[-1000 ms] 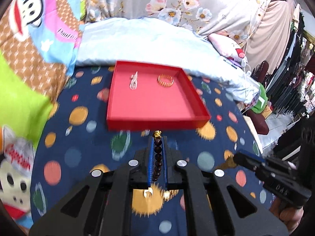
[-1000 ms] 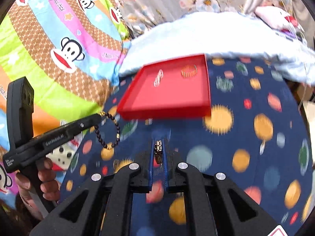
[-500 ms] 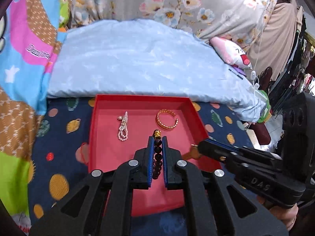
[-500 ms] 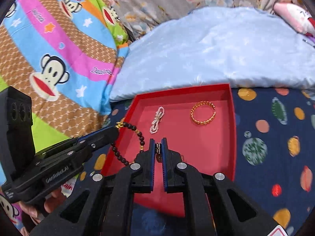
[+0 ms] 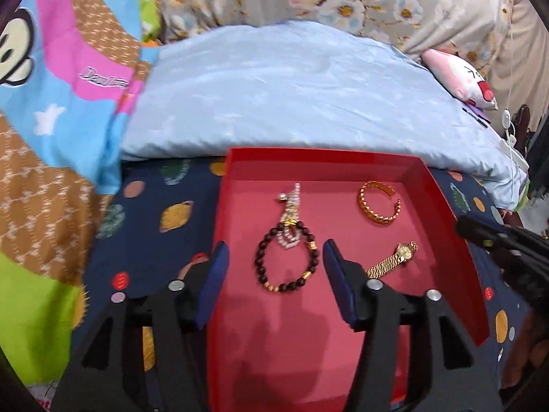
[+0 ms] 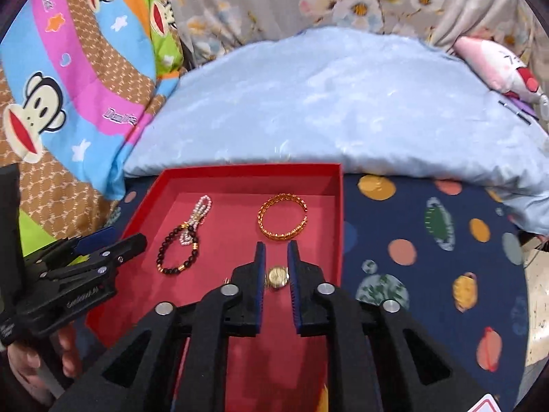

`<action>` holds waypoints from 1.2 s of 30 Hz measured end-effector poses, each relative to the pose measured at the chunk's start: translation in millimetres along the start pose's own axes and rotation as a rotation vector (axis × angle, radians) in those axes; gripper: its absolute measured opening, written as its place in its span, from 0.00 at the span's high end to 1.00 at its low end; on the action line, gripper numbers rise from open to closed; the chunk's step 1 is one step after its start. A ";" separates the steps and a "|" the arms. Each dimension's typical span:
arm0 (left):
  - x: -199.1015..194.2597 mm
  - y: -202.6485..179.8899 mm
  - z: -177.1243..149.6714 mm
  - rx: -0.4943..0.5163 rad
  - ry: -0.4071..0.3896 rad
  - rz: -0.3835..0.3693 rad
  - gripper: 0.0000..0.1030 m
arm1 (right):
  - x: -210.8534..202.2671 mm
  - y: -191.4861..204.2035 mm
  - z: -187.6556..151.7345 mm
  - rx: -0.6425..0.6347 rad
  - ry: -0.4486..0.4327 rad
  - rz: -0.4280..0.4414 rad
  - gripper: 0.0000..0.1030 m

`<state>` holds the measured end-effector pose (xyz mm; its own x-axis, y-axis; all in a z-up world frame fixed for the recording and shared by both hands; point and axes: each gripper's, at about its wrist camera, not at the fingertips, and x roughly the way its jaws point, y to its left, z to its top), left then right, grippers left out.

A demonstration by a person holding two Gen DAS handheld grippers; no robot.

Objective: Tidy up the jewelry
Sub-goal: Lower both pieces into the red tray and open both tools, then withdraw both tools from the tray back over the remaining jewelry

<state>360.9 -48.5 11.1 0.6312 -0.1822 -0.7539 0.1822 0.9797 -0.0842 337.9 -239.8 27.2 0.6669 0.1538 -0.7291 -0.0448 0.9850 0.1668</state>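
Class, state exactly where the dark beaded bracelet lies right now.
In the left wrist view the dark beaded bracelet lies flat in the red tray, overlapping the pearl piece, left of the gold watch.

A dark blue cloth [image 6: 429, 257] printed with coloured planets and spots covers the near surface. Behind it lies a pale blue pillow [image 5: 291, 92], with a grey flowered sheet [image 6: 308, 3] beyond. To the left is a bright striped blanket [image 6: 68, 68] with cartoon monkey faces. A pink and white soft toy [image 5: 459, 79] rests at the pillow's right end.
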 end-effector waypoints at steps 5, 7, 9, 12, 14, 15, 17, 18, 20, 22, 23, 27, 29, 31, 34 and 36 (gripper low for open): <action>-41.0 11.4 -26.5 -0.001 -0.027 0.037 0.44 | -51.3 9.1 -34.6 -0.045 -0.028 -0.016 0.76; -58.8 17.6 -42.1 -0.014 -0.028 0.043 0.43 | -70.3 11.6 -52.7 -0.037 -0.025 -0.001 0.73; -70.9 23.3 -54.6 -0.031 -0.022 0.044 0.43 | -84.4 17.5 -69.4 -0.040 -0.019 0.002 0.71; -93.9 28.9 -82.9 -0.039 -0.018 0.065 0.43 | -108.5 25.0 -100.0 -0.054 -0.021 -0.027 0.68; -105.3 30.6 -96.7 -0.039 -0.018 0.071 0.43 | -119.8 28.0 -118.8 -0.044 -0.013 -0.031 0.67; -111.9 30.9 -105.3 -0.042 -0.015 0.067 0.43 | -125.6 28.6 -129.7 -0.036 -0.005 -0.028 0.67; -122.7 32.3 -120.1 -0.047 -0.014 0.058 0.43 | -133.7 28.6 -149.1 -0.019 0.012 -0.031 0.67; -126.8 31.9 -126.9 -0.046 -0.012 0.056 0.43 | -136.6 28.6 -158.2 -0.012 0.022 -0.031 0.67; -134.2 30.9 -141.6 -0.044 -0.007 0.055 0.43 | -142.0 29.0 -177.1 0.009 0.044 -0.025 0.66; -139.7 28.4 -156.9 -0.036 0.007 0.049 0.43 | -144.9 30.1 -189.7 0.021 0.060 -0.020 0.66; -141.1 26.2 -162.0 -0.031 0.012 0.046 0.43 | -146.3 31.1 -197.6 0.025 0.067 -0.026 0.67; -144.5 21.1 -185.1 -0.018 0.040 0.032 0.42 | -144.2 32.1 -218.1 0.049 0.094 -0.025 0.67; -144.7 21.8 -195.1 -0.032 0.057 0.018 0.39 | -141.0 31.1 -226.1 0.059 0.108 -0.031 0.66; -143.9 20.0 -204.4 -0.038 0.068 0.011 0.38 | -135.9 29.2 -233.8 0.077 0.125 -0.023 0.66; -142.1 18.3 -211.3 -0.042 0.084 0.003 0.38 | -129.0 28.3 -238.7 0.081 0.141 -0.024 0.66; -141.8 16.6 -213.9 -0.038 0.087 0.001 0.38 | -124.5 28.5 -239.0 0.081 0.147 -0.024 0.66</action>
<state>113.3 11.6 -22.8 0.5635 -0.1749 -0.8074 0.1518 0.9826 -0.1069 75.8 -212.0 -35.9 0.5506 0.1464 -0.8218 0.0334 0.9799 0.1969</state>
